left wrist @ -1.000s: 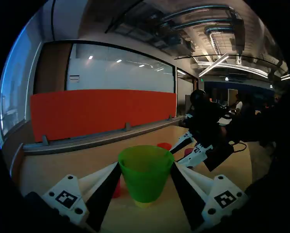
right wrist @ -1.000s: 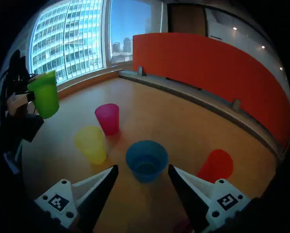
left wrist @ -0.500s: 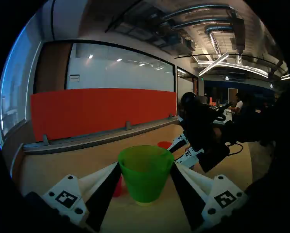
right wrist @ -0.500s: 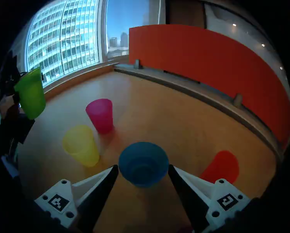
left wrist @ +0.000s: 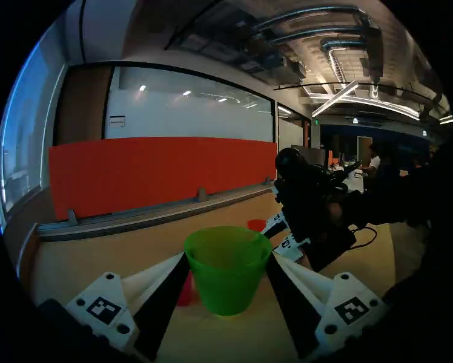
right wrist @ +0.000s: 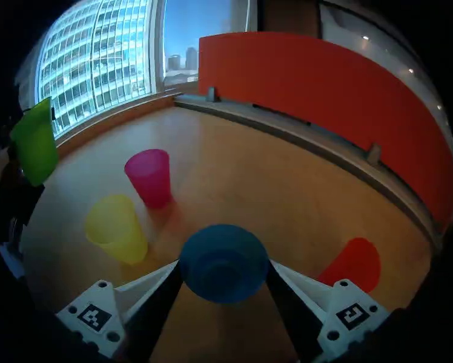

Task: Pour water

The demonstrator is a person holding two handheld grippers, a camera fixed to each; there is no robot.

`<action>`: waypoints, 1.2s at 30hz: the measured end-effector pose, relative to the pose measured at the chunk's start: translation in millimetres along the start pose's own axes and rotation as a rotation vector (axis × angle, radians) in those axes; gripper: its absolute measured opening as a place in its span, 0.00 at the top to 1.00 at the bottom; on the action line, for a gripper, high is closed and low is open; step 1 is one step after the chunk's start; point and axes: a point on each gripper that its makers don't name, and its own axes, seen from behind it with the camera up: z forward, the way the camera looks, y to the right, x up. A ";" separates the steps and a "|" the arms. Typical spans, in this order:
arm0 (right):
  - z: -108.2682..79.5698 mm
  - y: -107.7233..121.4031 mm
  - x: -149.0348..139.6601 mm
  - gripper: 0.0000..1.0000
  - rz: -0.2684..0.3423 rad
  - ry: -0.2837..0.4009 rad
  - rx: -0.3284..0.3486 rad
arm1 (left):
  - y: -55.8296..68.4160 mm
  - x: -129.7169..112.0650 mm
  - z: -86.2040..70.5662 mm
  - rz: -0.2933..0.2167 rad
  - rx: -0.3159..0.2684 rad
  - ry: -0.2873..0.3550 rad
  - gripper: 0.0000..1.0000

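Up-left of blue cup [right wrist: 223,260], left gripper [left wrist: 227,257] jaws clamp green cup [left wrist: 228,281] aloft; right gripper [right wrist: 223,269] jaws straddle blue cup on desk [right wrist: 257,169], contact unclear. Risk: off-centre close could tip it, spilling water.

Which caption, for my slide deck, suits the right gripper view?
Right gripper flanking a blue cup; pink cup, yellow cup, orange cup nearby on the wooden table.
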 end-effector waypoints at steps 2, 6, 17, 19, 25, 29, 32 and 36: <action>-0.6 -1.1 -0.3 0.08 -0.005 0.002 0.002 | -0.1 -0.4 0.0 0.000 0.001 -0.002 0.14; -4.4 -4.6 -1.4 0.08 -0.006 0.011 0.010 | 0.1 -0.3 0.3 0.000 0.000 -0.004 0.14; -51.4 -2.4 13.4 0.08 0.003 0.105 0.002 | 9.8 4.5 4.4 0.013 -0.005 -0.007 0.14; -64.1 -2.6 17.0 0.08 0.008 0.127 0.002 | 13.0 5.4 5.4 0.012 -0.007 -0.006 0.14; -101.7 -6.6 26.0 0.08 0.027 0.193 0.013 | 21.8 4.9 8.4 0.012 -0.008 -0.009 0.14; -123.7 -7.2 30.2 0.08 0.030 0.235 0.017 | 26.4 5.6 9.0 0.013 -0.006 -0.011 0.14; -138.2 -5.7 33.0 0.08 0.017 0.268 0.008 | 30.9 8.5 8.6 0.009 -0.009 -0.005 0.14; -155.5 -4.1 38.5 0.08 0.001 0.319 -0.004 | 36.5 10.7 8.0 0.003 -0.013 0.003 0.14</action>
